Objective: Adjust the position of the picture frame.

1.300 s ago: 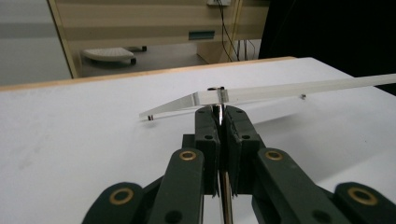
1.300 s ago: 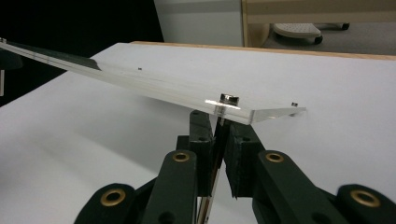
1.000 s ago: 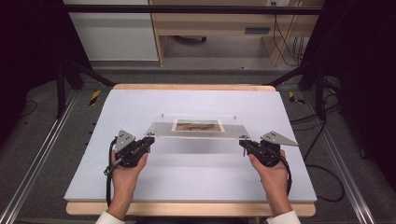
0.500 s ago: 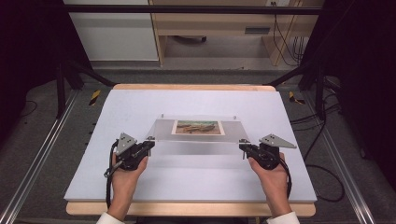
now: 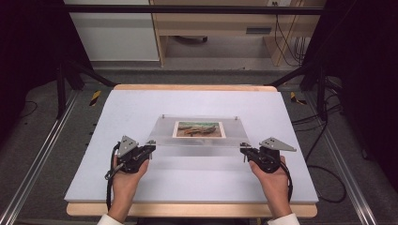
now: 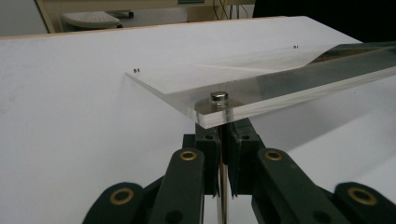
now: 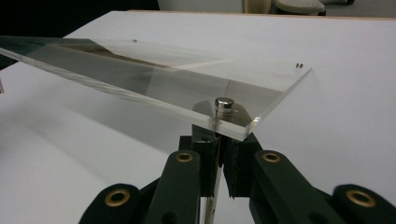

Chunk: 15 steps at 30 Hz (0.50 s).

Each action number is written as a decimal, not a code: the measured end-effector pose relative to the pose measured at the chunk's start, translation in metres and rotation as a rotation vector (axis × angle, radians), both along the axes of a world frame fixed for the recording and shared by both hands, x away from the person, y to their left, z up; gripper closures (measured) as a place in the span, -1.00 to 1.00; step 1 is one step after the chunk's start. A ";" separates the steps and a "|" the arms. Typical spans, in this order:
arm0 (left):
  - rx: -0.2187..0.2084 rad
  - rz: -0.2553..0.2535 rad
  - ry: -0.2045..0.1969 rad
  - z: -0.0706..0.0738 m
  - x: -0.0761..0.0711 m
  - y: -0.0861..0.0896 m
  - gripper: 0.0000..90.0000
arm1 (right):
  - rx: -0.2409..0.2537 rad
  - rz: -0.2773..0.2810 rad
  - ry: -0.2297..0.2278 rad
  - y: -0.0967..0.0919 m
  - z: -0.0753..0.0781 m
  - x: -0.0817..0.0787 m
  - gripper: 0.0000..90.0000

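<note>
The left gripper [image 5: 149,149] sits at the lower left of the high view, its black jaws clamped tight on a thin metal post under the near left corner of a clear acrylic frame [image 5: 197,131]. In the left gripper view the jaws stand pressed together around that post [image 6: 223,186], and a small round steel stud [image 6: 218,97] caps it on top of the plate — shiny, squat, cylindrical. The hinged links of the jaws are matt black plastic with brass-coloured pivots.

The right gripper [image 5: 246,151] mirrors it at the lower right of the high view, likewise clenched on the post beneath the frame's near right corner. In the right gripper view the same kind of stud [image 7: 224,103] sits near the plate's sharp, polished corner, with the jaws closed just below it. Each gripper carries a grey three-cornered plate on top and a black cable looping back along the person's hand.

The frame itself is a flat rectangular sandwich of transparent sheet, glossy and hard-edged, held off the table between the two grippers, its near edge raised and its far edge lower, toward the centre of the picture. Pressed inside it is a small landscape-format picture [image 5: 198,129] in browns, oranges and greens. Tiny studs mark the far corners.

Beneath lies the table [image 5: 141,103] — a broad, smooth, matt white sheet on a pale wooden board, whose rounded edge shows along the top and bottom.
</note>
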State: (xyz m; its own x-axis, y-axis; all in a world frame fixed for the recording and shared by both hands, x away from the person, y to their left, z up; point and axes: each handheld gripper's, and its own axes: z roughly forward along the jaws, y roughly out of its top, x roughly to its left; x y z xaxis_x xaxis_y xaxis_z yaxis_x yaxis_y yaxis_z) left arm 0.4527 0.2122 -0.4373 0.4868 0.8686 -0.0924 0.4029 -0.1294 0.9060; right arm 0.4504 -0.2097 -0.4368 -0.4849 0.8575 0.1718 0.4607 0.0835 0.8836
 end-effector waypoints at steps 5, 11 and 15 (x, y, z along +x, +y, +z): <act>0.007 -0.001 0.014 -0.004 -0.002 0.000 0.86 | -0.003 0.003 0.013 0.000 -0.003 -0.001 0.88; 0.021 0.001 0.027 -0.010 -0.004 -0.001 0.86 | -0.005 0.003 0.044 0.001 -0.010 -0.003 0.89; 0.047 -0.003 0.028 -0.014 -0.006 -0.002 0.86 | -0.010 0.006 0.050 0.001 -0.013 -0.004 0.89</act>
State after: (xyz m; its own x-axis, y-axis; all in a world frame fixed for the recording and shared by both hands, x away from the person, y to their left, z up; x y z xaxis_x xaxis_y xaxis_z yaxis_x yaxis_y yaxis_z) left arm 0.4467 0.2106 -0.4513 0.4871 0.8709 -0.0648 0.4277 -0.1732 0.8872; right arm 0.4463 -0.2087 -0.4501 -0.4807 0.8566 0.1877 0.5041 0.0948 0.8584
